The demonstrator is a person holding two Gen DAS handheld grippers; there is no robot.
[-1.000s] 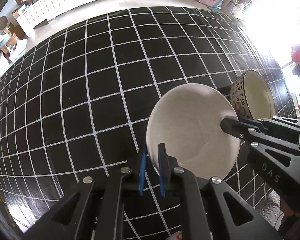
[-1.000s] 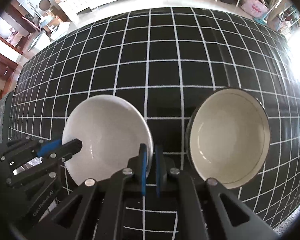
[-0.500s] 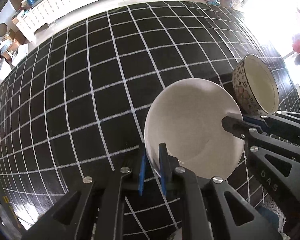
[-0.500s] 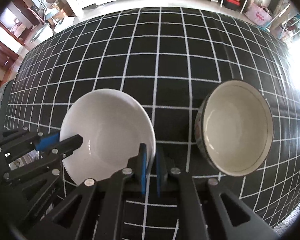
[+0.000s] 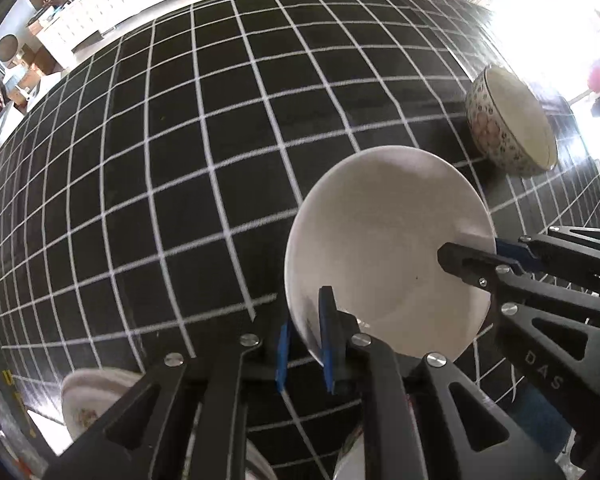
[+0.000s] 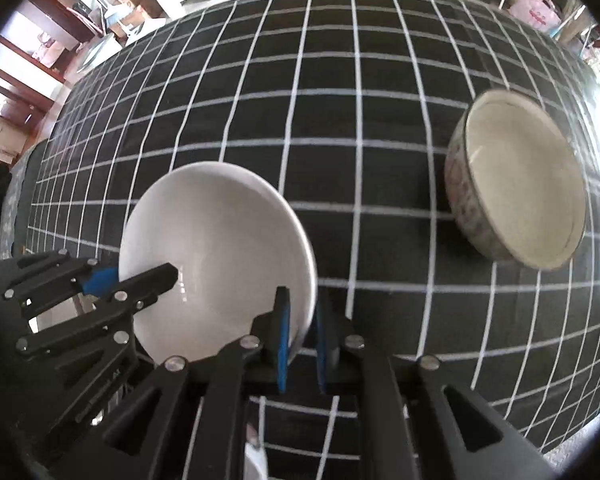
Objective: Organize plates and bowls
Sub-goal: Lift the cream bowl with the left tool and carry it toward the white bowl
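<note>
Mid-carry: L gripper (image 5: 306, 336) & R gripper (image 6: 302, 338) both clamped on white bowl (image 5: 388, 248) rim, held above bench (image 5: 180, 160); next prob nest into patterned bowl (image 6: 516, 184) w/ synced release.

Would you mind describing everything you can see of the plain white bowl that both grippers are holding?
The white bowl is plain, smooth and glossy, seemingly glazed ceramic, round and shallow, with no pattern; the left wrist view shows a tiny dark speck inside. It is empty and tilted, apparently lifted above the black grid tablecloth. The left gripper clamps one part of its rim, one finger inside and one outside; the right gripper pinches the opposite side likewise. It sits apart from the patterned bowl, not touching it.
</note>
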